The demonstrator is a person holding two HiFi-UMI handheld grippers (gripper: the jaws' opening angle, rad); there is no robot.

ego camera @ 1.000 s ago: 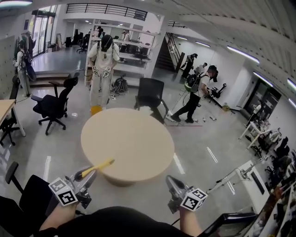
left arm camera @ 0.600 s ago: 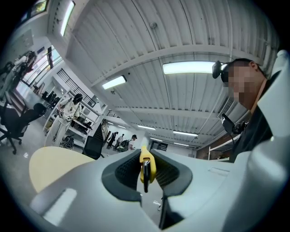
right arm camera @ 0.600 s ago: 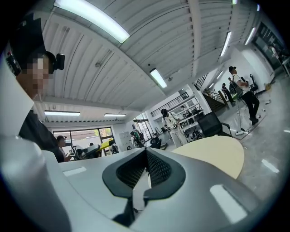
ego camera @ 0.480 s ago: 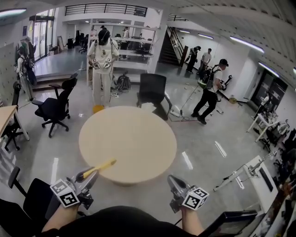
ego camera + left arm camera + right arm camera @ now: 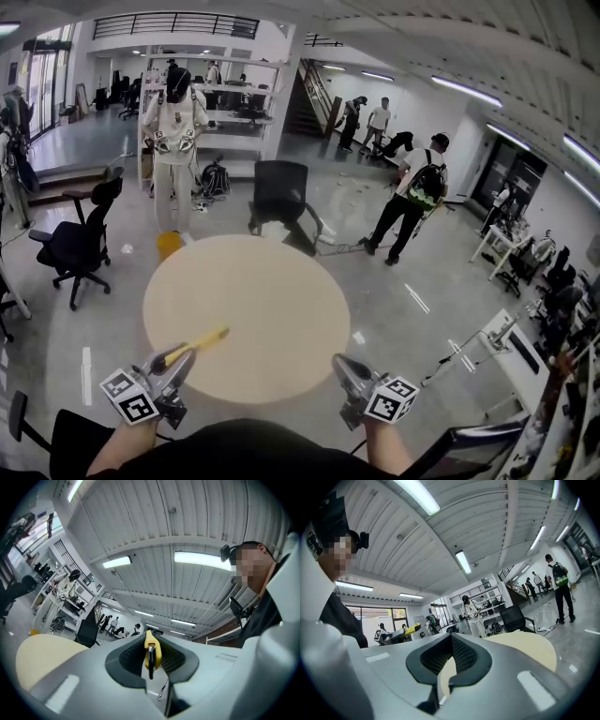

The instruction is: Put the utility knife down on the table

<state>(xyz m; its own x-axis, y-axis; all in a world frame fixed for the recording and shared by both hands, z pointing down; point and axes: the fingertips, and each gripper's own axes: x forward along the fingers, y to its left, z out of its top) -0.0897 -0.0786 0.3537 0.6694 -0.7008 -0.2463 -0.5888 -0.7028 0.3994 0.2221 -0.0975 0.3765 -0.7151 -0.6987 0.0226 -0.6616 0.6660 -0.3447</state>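
The yellow utility knife (image 5: 202, 340) sticks out forward and to the right from my left gripper (image 5: 180, 359), which is shut on its dark rear end, low at the left in the head view. The knife's tip hangs over the near edge of the round beige table (image 5: 272, 281). In the left gripper view the knife (image 5: 153, 648) stands edge-on between the pads of the left gripper (image 5: 149, 667). My right gripper (image 5: 343, 366) hovers at the table's near right rim. In its own view the right gripper (image 5: 451, 641) is shut with nothing in it.
A black office chair (image 5: 281, 192) stands behind the table. A person in white (image 5: 173, 136) stands at the back left, and a person with a backpack (image 5: 412, 197) at the back right. Another black chair (image 5: 75, 248) is at the left, and a white desk (image 5: 511, 342) at the right.
The table has drawn closer to both grippers and sits lower in the view. Both grippers have moved with me towards it. The knife stays gripped. People in the background have walked on.
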